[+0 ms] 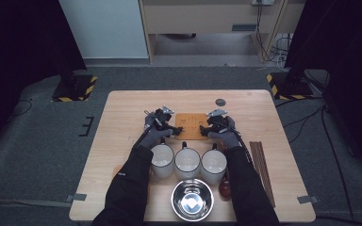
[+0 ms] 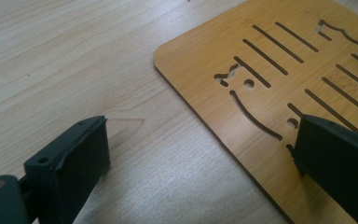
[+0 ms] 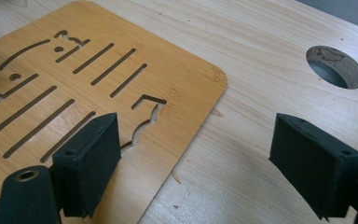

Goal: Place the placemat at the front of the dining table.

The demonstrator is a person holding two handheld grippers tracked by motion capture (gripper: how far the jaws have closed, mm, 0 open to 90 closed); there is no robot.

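Bamboo board [image 1: 191, 126]: flat, rounded corners, slotted cutouts.

In the high view the table [image 1: 122, 122] fills the middle of the frame. The board [image 1: 191, 126] lies flat at its centre, with the left gripper [image 1: 170, 130] at the board's left edge and the right gripper [image 1: 203, 129] at its right edge. Above and right of the board sits a round hole [image 1: 220, 101] in the table. Below the board three cups [image 1: 188, 162] stand in a row, side by side. Below the middle cup, at the bottom edge, sits a bowl [image 1: 192, 199]. Just right of the bowl lies a spoon [image 1: 225, 187], and further right the chopsticks [image 1: 262, 170] lie along the table's right side.
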